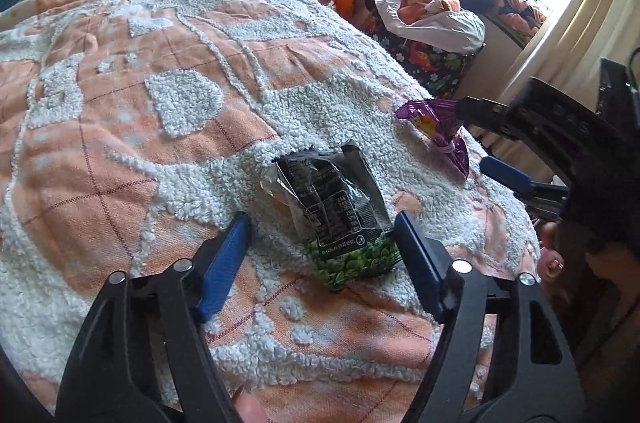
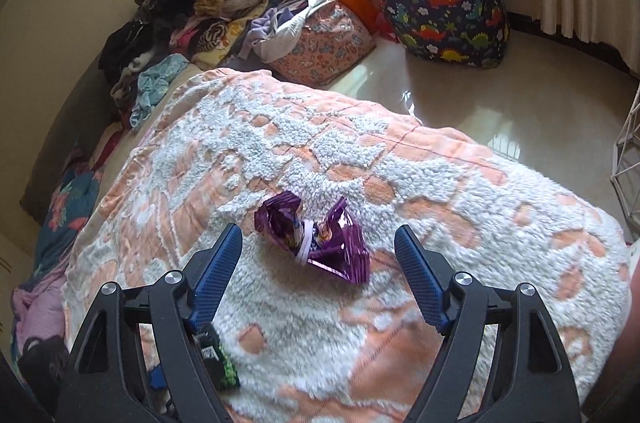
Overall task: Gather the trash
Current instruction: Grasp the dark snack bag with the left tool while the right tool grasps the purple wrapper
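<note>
Both sets of blue fingers stand spread, pinching nothing. On the left gripper (image 1: 322,243) they straddle the near end of a black-and-green snack packet (image 1: 336,211), which lies flat on the orange-and-white blanket (image 1: 120,143) covering the bed; the right-hand finger (image 1: 418,259) sits just beside the packet's green edge, though contact cannot be told. On the right gripper (image 2: 318,259) the fingers hang either side of a crumpled purple wrapper (image 2: 316,239), which lies open on the blanket near the bed's edge toward the floor (image 2: 460,95). Beyond that edge, a dinosaur-print bag (image 2: 448,19) stuffed with clothes stands on the floor.
</note>
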`<state>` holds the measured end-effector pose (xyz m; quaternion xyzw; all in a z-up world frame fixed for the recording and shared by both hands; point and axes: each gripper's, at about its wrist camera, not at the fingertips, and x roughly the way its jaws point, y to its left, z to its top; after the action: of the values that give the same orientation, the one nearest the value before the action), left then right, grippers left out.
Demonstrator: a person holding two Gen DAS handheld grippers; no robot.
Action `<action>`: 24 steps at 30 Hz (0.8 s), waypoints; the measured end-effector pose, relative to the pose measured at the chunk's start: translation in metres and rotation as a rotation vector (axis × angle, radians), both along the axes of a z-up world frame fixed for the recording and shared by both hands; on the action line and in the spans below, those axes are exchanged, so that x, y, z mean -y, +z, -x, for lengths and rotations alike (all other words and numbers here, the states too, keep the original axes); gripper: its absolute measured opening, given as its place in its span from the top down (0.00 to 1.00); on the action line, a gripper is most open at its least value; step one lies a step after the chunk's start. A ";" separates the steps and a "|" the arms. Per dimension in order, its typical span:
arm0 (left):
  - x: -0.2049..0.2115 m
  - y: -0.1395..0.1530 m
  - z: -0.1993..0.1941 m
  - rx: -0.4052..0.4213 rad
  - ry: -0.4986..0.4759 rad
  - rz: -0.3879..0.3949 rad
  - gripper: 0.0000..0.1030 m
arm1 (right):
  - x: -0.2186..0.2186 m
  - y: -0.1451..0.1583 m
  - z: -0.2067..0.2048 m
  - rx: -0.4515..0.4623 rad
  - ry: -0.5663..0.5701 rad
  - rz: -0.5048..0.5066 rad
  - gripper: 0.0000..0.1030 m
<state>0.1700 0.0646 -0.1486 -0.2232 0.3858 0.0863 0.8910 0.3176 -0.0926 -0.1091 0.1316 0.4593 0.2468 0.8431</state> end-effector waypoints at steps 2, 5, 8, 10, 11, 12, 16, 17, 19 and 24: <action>0.000 -0.002 0.001 0.001 0.003 -0.008 0.45 | -0.007 -0.006 -0.006 -0.007 0.001 0.029 0.27; 0.003 -0.003 0.002 0.002 -0.004 -0.018 0.48 | -0.014 -0.013 -0.010 -0.005 -0.001 0.057 0.46; 0.000 -0.004 0.001 0.004 0.002 -0.005 0.54 | -0.015 -0.015 -0.004 -0.002 0.024 0.026 0.64; 0.000 -0.004 0.000 0.005 0.002 -0.002 0.58 | -0.013 -0.014 0.003 0.011 0.035 0.018 0.74; -0.001 -0.004 0.001 0.006 0.004 0.000 0.60 | -0.010 -0.014 0.008 0.011 0.037 0.006 0.75; -0.002 -0.004 0.001 0.006 0.007 0.003 0.64 | -0.007 -0.013 0.013 0.013 0.040 -0.008 0.76; -0.007 -0.002 0.004 0.009 0.014 0.027 0.74 | 0.005 -0.004 0.035 0.049 0.038 -0.023 0.78; -0.007 -0.001 0.005 0.012 0.013 0.032 0.75 | 0.008 -0.001 0.040 0.059 0.038 -0.029 0.78; -0.008 0.001 0.007 0.023 0.003 0.052 0.82 | 0.016 0.007 0.052 0.085 0.037 -0.043 0.78; 0.000 0.006 0.007 0.035 -0.020 0.071 0.86 | 0.039 0.026 0.076 0.135 0.015 -0.067 0.78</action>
<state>0.1631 0.0646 -0.1424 -0.2521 0.3751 0.0595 0.8901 0.2416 -0.1320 -0.0834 0.1395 0.3939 0.2768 0.8653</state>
